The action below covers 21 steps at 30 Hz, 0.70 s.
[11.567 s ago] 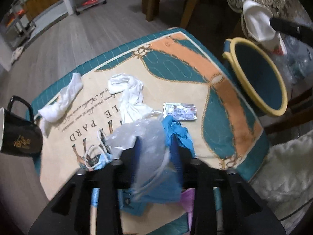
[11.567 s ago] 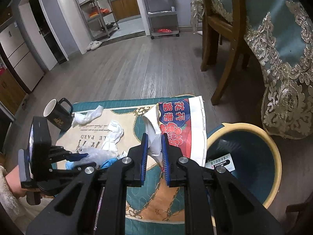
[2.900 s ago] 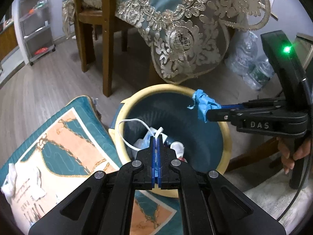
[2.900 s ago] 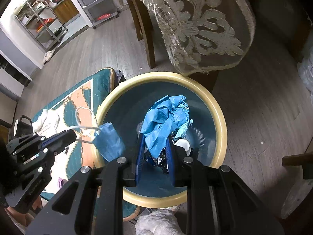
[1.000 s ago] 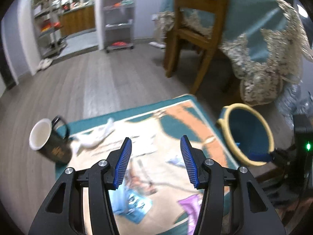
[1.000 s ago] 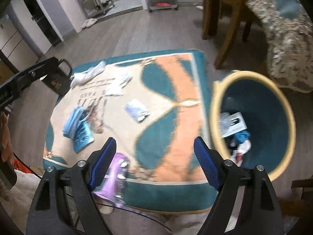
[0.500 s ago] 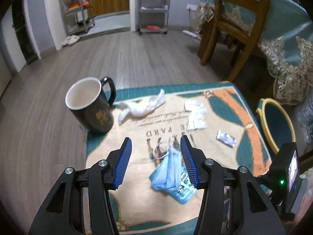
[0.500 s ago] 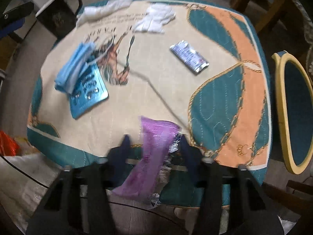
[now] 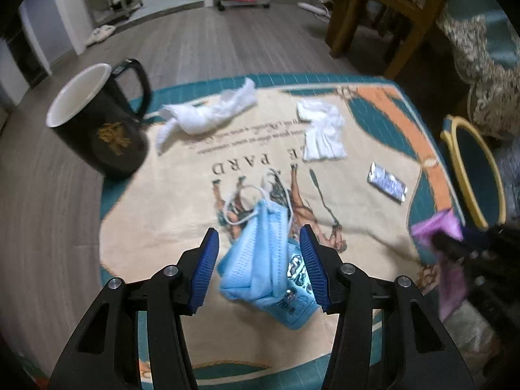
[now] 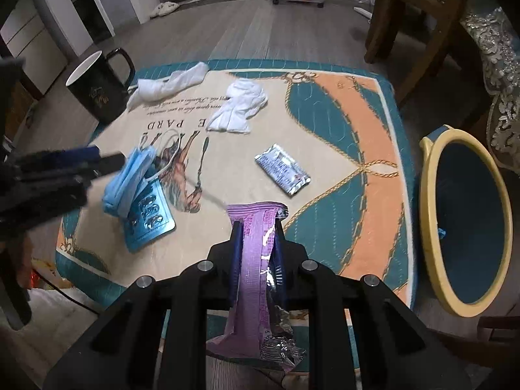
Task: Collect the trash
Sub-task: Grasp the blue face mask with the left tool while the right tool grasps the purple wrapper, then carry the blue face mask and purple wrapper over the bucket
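**Mask between the left jaws, wrapper in the right**

The left gripper stands half open, its jaws either side of the blue face mask, not touching it. The mask lies atop a blister pack, its long axis running away from the gripper. The right gripper is closing on the purple wrapper between its jaws. The bin lies to its right, nearer this hand.

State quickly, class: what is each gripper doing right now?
Left gripper: jaws open, straddling the blue face mask, not gripping.
Right gripper: jaws closing on the purple wrapper.
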Each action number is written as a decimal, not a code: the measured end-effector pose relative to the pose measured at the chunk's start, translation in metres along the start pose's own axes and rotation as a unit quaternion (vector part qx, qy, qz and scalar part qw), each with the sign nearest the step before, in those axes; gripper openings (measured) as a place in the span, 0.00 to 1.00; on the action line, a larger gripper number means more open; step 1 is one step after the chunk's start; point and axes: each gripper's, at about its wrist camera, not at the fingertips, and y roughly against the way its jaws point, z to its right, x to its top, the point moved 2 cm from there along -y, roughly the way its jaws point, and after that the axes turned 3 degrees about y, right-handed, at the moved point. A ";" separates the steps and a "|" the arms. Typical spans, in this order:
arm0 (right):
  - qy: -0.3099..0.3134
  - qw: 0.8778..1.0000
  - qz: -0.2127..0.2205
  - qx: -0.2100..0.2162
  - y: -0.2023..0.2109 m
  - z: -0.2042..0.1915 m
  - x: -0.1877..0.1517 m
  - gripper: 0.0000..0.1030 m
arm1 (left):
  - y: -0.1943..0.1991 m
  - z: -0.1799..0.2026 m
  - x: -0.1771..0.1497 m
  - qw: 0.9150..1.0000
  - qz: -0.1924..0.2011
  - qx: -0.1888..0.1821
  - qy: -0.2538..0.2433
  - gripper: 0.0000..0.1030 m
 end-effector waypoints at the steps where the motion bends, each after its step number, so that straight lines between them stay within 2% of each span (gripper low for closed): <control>1: -0.001 1.000 0.001 -0.001 0.001 0.003 0.001 0.17 | -0.007 0.002 -0.001 1.000 -0.010 0.004 -0.002 0.52; 5: -0.016 1.000 0.000 0.003 -0.001 0.011 0.003 0.17 | -0.028 0.002 -0.005 0.999 -0.046 0.012 0.004 0.52; 10: -0.026 1.000 0.007 0.010 0.002 0.016 0.007 0.17 | -0.033 0.002 -0.007 0.998 -0.058 0.018 0.000 0.19; 16: -0.036 0.999 0.023 0.017 0.013 0.021 0.014 0.17 | 0.003 0.004 0.005 1.000 0.004 0.013 0.001 0.17; 21: -0.062 0.997 0.030 0.019 0.025 0.035 0.019 0.17 | 0.025 0.015 0.013 0.999 0.036 0.004 -0.011 0.16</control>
